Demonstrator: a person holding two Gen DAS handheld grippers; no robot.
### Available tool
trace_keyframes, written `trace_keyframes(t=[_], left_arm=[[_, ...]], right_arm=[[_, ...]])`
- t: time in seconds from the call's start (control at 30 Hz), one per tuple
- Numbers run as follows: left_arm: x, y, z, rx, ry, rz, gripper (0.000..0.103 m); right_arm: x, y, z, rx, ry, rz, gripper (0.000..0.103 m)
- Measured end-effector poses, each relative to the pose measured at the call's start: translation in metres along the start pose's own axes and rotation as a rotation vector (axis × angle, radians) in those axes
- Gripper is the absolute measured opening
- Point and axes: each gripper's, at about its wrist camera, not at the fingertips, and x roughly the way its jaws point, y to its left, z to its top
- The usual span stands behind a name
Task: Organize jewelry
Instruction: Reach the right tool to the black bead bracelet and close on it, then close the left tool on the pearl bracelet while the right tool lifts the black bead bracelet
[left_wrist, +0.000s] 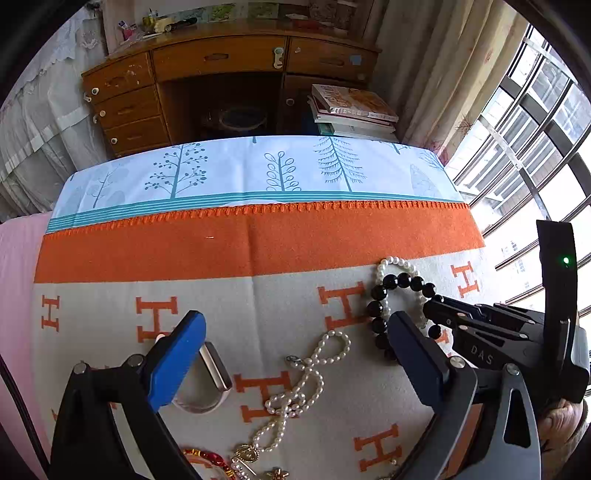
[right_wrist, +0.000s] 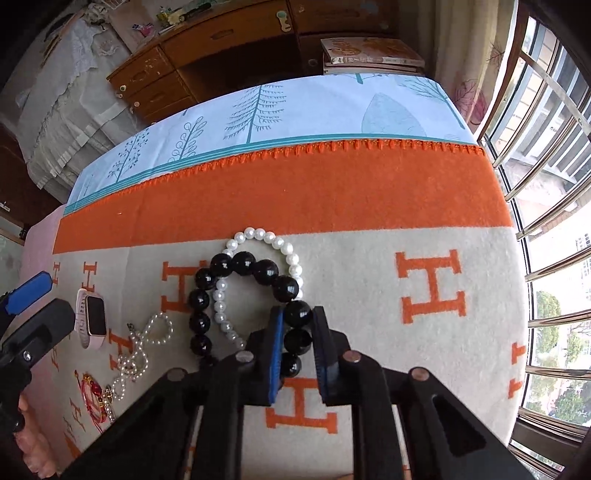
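The black bead bracelet (right_wrist: 240, 295) is laid on the H-patterned blanket (right_wrist: 369, 266), overlapping a white pearl bracelet (right_wrist: 266, 236). One of its beads is clamped between the blue-padded fingers of the right gripper (right_wrist: 298, 321). The left gripper (left_wrist: 295, 354) is held with fingers wide apart and nothing between them, above a pearl necklace (left_wrist: 295, 391). A pink smartwatch (right_wrist: 90, 317) and a red-and-gold bracelet (right_wrist: 94, 395) are seen further left.
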Motion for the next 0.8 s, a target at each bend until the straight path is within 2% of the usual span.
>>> trace_keyframes(t=[0.2, 0.27, 0.43, 0.53, 0.67, 0.8], left_arm=[[0.019, -0.028, 0.004, 0.032, 0.024, -0.047, 0.087], [0.029, -0.04, 0.005, 0.046, 0.041, -0.069, 0.076], [0.055, -0.069, 0.009, 0.061, 0.091, -0.112, 0.06], [0.068, -0.084, 0.011, 0.063, 0.111, -0.112, 0.055], [0.085, -0.096, 0.012, 0.056, 0.138, -0.088, 0.038], [0.095, -0.103, 0.02, 0.07, 0.131, -0.051, 0.037]], right_arm=[[-0.039, -0.013, -0.026, 0.018, -0.065, 0.097, 0.015], [-0.06, -0.018, -0.035, 0.031, -0.102, 0.127, 0.015], [-0.112, -0.038, -0.055, 0.078, -0.214, 0.184, 0.015], [-0.142, -0.054, -0.065, 0.121, -0.285, 0.205, 0.015], [-0.175, -0.07, -0.078, 0.155, -0.365, 0.233, 0.015], [-0.196, -0.077, -0.096, 0.163, -0.408, 0.256, 0.015]])
